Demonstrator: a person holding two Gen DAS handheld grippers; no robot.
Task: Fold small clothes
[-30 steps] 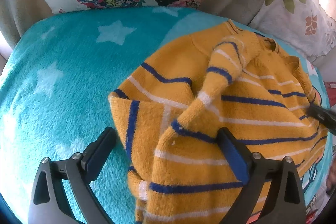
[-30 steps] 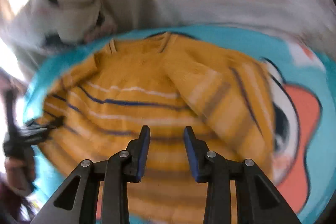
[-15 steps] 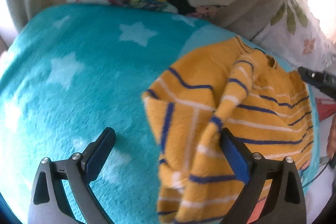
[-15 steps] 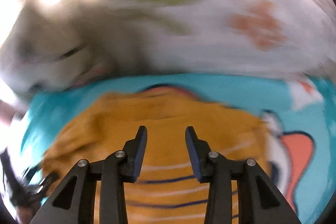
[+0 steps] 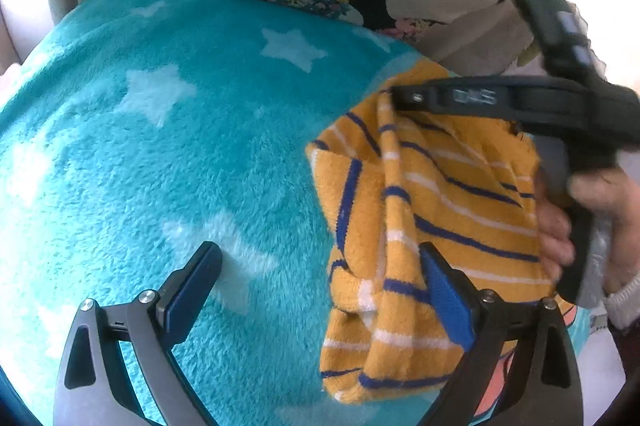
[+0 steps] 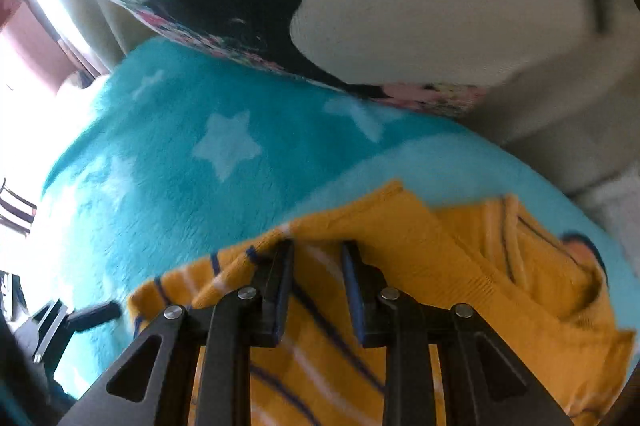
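Over the teal blanket (image 5: 160, 154): my right claw (image 6: 318, 290) had swung onto the striped sweater's (image 5: 432, 226) far edge, part-open, grasping nothing; left claw (image 5: 320, 290) released, wide.

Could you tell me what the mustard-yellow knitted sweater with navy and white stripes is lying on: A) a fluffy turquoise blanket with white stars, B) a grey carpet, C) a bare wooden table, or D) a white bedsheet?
A: the mustard-yellow striped knitted sweater rests on the fluffy turquoise blanket with white stars.

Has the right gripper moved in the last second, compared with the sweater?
Yes. The right gripper has crossed over the yellow striped sweater leftward, from its right edge to its upper left edge.
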